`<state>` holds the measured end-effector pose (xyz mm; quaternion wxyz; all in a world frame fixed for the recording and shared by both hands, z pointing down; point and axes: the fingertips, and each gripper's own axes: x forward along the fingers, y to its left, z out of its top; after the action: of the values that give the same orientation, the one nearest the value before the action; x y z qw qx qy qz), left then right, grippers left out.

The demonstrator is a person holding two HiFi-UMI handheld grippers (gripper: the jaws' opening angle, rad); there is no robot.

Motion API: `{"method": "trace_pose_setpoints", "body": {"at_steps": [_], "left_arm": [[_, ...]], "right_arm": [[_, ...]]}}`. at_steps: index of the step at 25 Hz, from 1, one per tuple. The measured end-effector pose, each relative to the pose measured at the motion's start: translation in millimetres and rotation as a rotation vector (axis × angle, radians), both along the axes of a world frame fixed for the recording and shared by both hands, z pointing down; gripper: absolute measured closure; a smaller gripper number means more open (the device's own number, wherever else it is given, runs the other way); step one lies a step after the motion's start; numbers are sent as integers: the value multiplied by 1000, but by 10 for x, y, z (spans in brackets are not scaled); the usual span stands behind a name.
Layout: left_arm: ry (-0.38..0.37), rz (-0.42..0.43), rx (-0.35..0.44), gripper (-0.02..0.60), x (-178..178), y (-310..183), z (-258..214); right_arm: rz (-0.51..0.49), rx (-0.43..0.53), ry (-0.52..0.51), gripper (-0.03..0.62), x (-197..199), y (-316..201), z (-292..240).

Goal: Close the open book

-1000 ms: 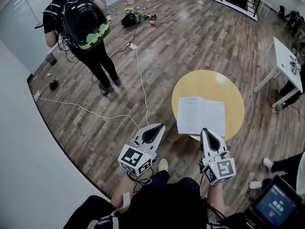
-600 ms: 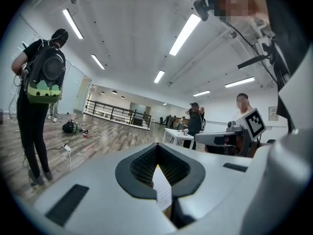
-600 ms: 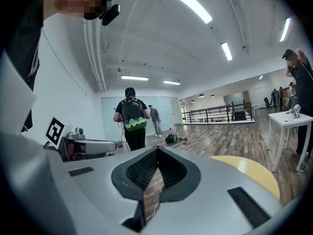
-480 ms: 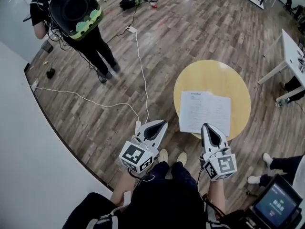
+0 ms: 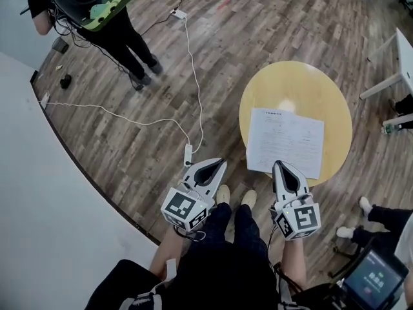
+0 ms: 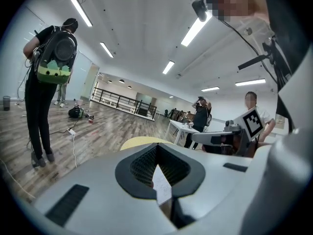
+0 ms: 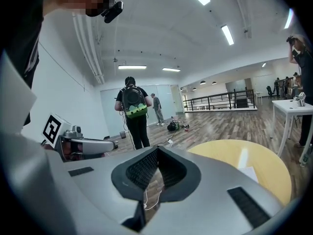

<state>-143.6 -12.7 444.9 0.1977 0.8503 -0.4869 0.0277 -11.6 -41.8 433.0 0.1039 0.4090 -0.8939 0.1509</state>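
Fingers, left gripper [image 5: 218, 163]: clenched tip to tip, nothing between them; the left gripper view shows the two dark pads meeting at the front. Fingers, right gripper [image 5: 279, 165]: likewise clenched and empty, the pads closed together in the right gripper view. Book [image 5: 285, 141]: open, white pages up, lying flat on the near half of the round yellow surface [image 5: 297, 82], its near-left corner jutting over the rim. Right gripper: held at the near edge of the surface, its tip pointing at the near edge of the book; contact cannot be told from the head view, and its own view shows the surface [image 7: 244, 165] lower down and ahead. Left gripper: off the left edge of the surface, over the wooden floor [image 5: 129, 134], well apart from the book. White cable [image 5: 193, 89]: runs across the floor to a power strip [image 5: 188, 154] just beyond the left gripper. Person with a black and green backpack [image 5: 97, 5]: standing on the floor beyond the far-left edge of the surface. White table [image 5: 405, 57]: to the right, apart from the surface.
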Motion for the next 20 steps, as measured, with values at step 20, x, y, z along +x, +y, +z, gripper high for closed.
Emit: {"method": "trace_pose_setpoints", "body": {"at_steps": [20], "left_arm": [[26, -27, -152, 583, 10, -109, 923]], "right_arm": [[-3, -279, 122, 591, -141, -114, 1366]]}}
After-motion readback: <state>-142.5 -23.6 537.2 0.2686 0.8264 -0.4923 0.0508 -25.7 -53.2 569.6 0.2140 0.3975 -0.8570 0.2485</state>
